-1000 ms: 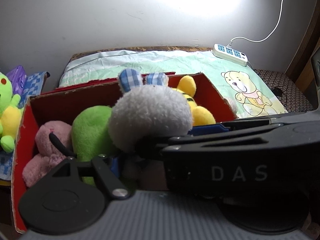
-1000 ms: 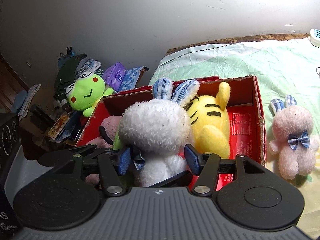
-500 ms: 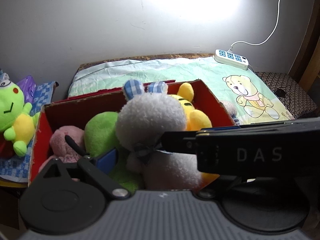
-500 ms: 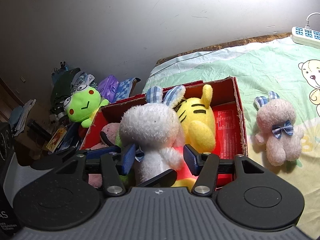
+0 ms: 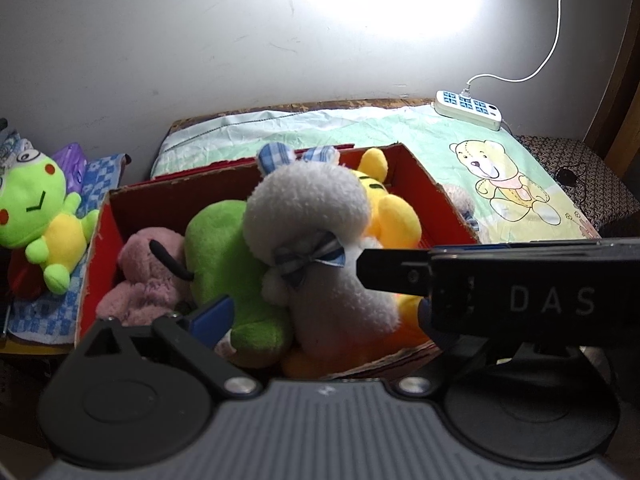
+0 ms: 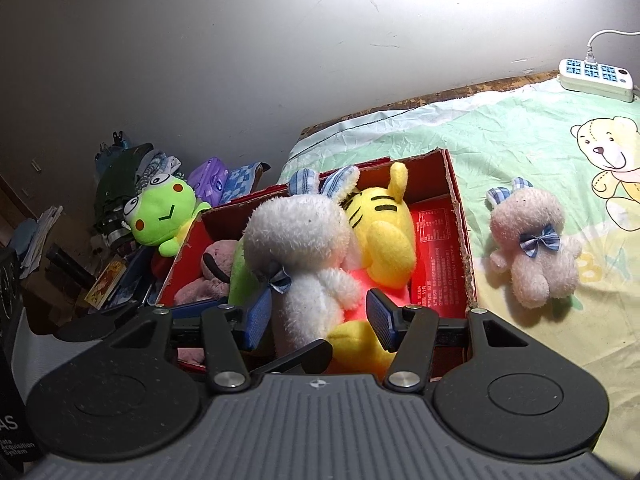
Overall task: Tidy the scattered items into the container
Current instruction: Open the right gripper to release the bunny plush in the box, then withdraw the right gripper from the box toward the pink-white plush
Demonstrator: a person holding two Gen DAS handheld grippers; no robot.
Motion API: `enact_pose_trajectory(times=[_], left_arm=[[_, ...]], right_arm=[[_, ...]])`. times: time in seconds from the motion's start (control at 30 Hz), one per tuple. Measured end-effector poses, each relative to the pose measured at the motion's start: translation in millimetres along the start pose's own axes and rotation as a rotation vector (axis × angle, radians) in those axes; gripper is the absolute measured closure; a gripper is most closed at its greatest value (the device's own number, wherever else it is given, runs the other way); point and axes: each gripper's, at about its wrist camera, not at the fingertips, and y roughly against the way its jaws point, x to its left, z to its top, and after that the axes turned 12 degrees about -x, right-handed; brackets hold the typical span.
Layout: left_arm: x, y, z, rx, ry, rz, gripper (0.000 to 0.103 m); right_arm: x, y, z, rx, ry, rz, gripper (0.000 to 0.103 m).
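Four plush toys sit in the red box [image 6: 460, 216] as I read it: the white bunny [image 6: 304, 248], the yellow tiger [image 6: 384, 236], a green toy [image 5: 224, 248] and a pink one [image 5: 148, 268]. I judge the tidying mostly done. One pink bunny [image 6: 532, 248] lies outside on the bed sheet [image 6: 480, 136], to the right of my right claw [image 6: 318, 322] and a little ahead of it. A green frog [image 6: 160, 216] sits off to the left beyond the box; I cannot tell if it counts.

My right claw is spread wide and grips nothing, the white bunny's lower body standing between its blue pads without visible contact. My left claw [image 5: 316, 312] looks parted and empty too, though the right tool hides its far finger. The white bunny sits directly ahead of both.
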Motion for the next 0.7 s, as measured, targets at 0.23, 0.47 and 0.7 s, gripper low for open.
enact_pose_trajectory(times=[0.23, 0.47, 0.7], left_arm=[[-11, 19, -4, 0.000, -0.041, 0.029, 0.003], [-29, 28, -15, 0.031, -0.079, 0.009, 0.003], [-51, 26, -30, 0.079, -0.111, -0.048, 0.003]], right_arm=[[8, 23, -10, -0.038, -0.010, -0.006, 0.046], [11, 44, -27, -0.044, -0.025, -0.015, 0.046], [4, 63, -42, -0.045, -0.036, -0.064, 0.046]])
